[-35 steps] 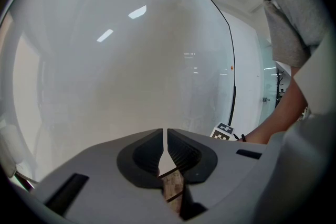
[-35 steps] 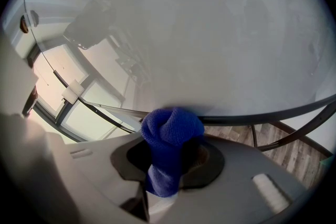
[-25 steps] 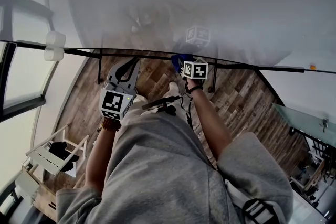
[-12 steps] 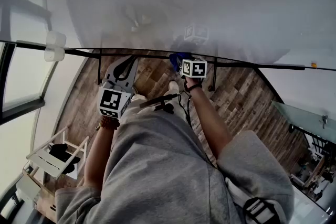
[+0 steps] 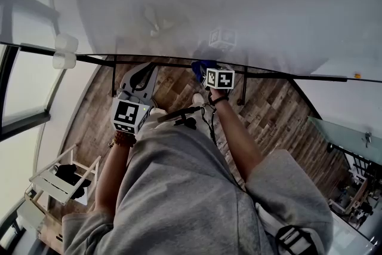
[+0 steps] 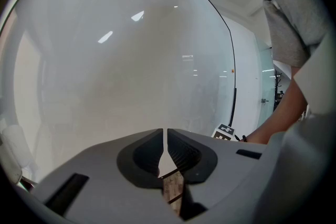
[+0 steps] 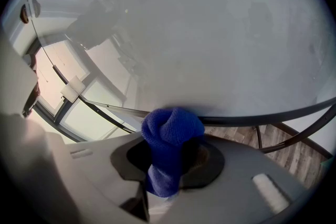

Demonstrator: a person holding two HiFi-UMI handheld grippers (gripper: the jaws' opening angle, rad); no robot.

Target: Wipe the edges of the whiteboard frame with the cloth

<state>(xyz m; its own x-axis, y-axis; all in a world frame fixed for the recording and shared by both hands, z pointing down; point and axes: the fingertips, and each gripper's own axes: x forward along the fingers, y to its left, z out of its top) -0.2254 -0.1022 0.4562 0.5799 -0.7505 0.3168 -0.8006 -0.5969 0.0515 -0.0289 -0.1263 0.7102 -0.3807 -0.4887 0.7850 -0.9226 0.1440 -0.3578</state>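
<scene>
The whiteboard (image 5: 239,3) fills the upper head view, and its dark bottom frame edge (image 5: 286,75) runs across below it. My right gripper (image 5: 205,68) is shut on a bunched blue cloth (image 5: 200,66), which it presses against that edge. In the right gripper view the cloth (image 7: 170,131) bulges out of the jaws and touches the frame edge (image 7: 273,115). My left gripper (image 5: 148,70) sits to the left, just below the frame. Its jaws are shut on nothing and point at the board in the left gripper view (image 6: 165,134).
A white block (image 5: 64,51) sits on the frame at the left. Dark stand legs (image 5: 113,77) (image 5: 243,89) drop to the wooden floor (image 5: 274,116). A white rack (image 5: 57,179) stands at lower left, and a glass table (image 5: 352,134) at the right. Windows (image 5: 24,86) line the left.
The right gripper and cloth have slid slightly left along the bottom frame edge. The left gripper has shifted a little left and up.
</scene>
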